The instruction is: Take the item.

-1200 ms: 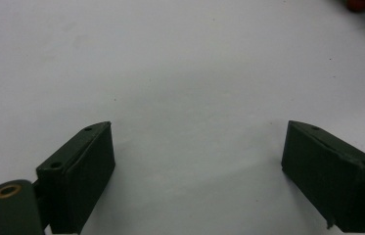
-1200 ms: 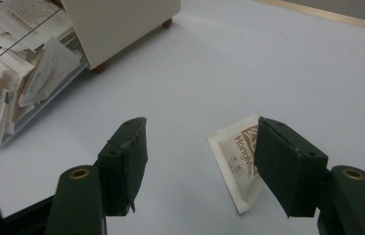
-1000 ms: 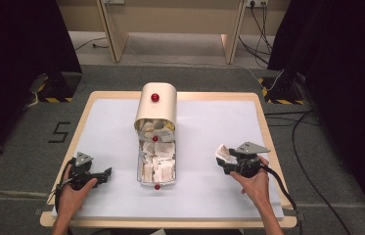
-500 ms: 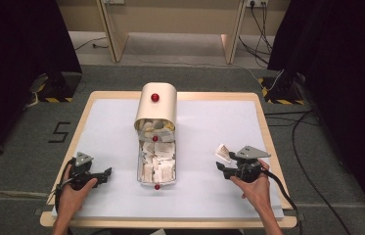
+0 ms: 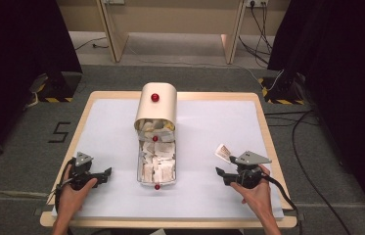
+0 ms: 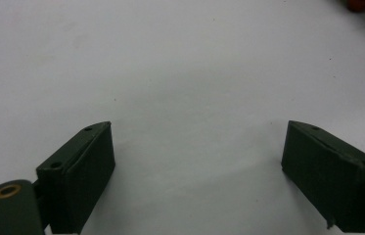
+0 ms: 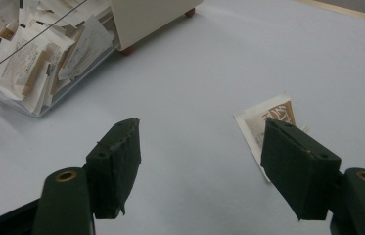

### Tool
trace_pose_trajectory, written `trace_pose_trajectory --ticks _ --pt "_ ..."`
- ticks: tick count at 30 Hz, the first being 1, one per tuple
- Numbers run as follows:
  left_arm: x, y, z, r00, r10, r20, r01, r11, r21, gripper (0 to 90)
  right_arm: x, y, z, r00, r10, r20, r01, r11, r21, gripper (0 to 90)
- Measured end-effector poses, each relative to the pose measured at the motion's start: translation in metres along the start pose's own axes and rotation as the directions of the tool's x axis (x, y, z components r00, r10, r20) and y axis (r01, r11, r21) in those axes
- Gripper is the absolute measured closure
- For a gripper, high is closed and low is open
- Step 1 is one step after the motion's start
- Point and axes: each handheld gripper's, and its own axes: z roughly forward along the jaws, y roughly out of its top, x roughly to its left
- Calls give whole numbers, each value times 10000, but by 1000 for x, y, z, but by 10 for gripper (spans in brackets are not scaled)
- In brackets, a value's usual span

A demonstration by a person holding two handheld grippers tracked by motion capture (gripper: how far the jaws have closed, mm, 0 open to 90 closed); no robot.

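Your right gripper [image 7: 199,166], jaws wide, has the packet [image 7: 267,120] flat on the counter [image 5: 111,127] by its right jaw, lower right; left gripper [image 6: 197,176] wide, empty.

black two-jaw left gripper [image 5: 102,174] and right gripper [image 5: 220,172], grey triangular top plates, trailing black cables
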Motion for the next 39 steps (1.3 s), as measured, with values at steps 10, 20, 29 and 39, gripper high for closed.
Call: trace_pose_trajectory --ticks 10,20,29,39 --pt "0 0 0 10000 -12 -5 12 10000 -13 116 4 -7 -4 9999 -143 72 143 9999 43 266" --pt "0 0 0 10000 4 0 -4 10000 -9 116 7 -10 -9 9994 -326 103 326 9995 15 263" --pt "0 0 0 10000 3 -4 -3 10000 -9 116 11 -13 -12 9990 -437 111 436 9990 94 266" --pt "0 0 0 10000 8 -8 -8 10000 -10 116 14 -17 -15 9976 -643 238 638 9977 208 270"
